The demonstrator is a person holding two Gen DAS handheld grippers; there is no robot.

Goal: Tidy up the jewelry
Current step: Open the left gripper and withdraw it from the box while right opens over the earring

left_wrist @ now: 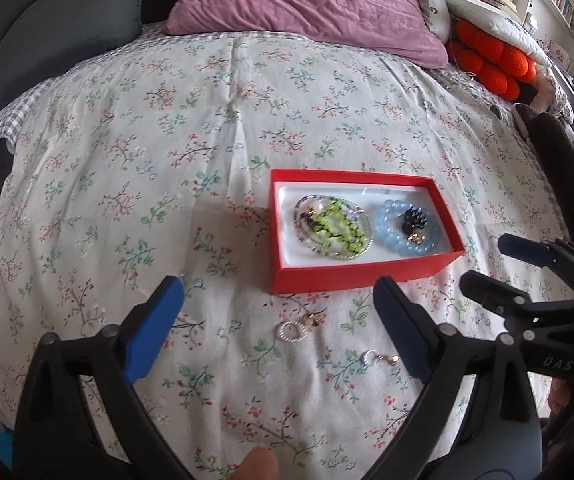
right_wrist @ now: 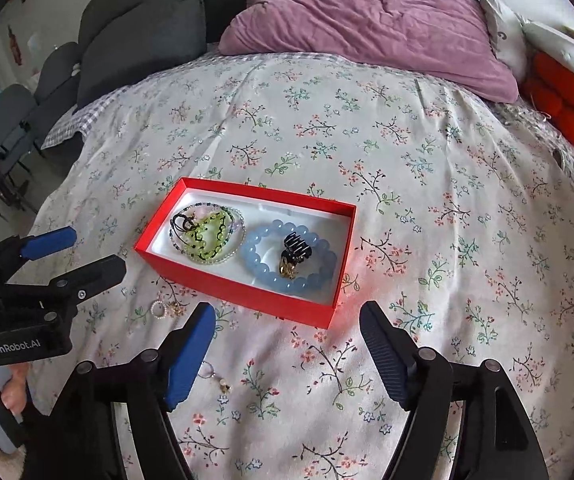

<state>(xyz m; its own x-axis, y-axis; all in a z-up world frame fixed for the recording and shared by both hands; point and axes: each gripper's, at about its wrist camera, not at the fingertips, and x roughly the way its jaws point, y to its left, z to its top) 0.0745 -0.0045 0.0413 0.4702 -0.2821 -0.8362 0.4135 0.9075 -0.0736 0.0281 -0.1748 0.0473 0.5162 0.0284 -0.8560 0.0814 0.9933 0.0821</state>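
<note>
A red box (left_wrist: 351, 274) (right_wrist: 231, 286) lies on the floral bedspread. It holds a green and clear bead necklace (left_wrist: 333, 228) (right_wrist: 207, 234), a blue bead bracelet (left_wrist: 391, 228) (right_wrist: 263, 270) and a black hair clip (left_wrist: 415, 220) (right_wrist: 295, 242). In front of the box lie a pearl ring earring (left_wrist: 291, 331) (right_wrist: 159, 309) and a silver hoop earring with a gold charm (left_wrist: 379, 358) (right_wrist: 217, 378). My left gripper (left_wrist: 279, 308) (right_wrist: 87, 254) is open and empty above the earrings. My right gripper (right_wrist: 287, 328) (left_wrist: 495, 264) is open and empty just in front of the box.
A purple pillow (left_wrist: 307, 4) (right_wrist: 367, 20) lies at the head of the bed. Dark grey cushions (left_wrist: 59, 28) (right_wrist: 143, 40) are at the back left. An orange knitted cushion (left_wrist: 491, 60) (right_wrist: 571, 104) and white pillows are at the back right.
</note>
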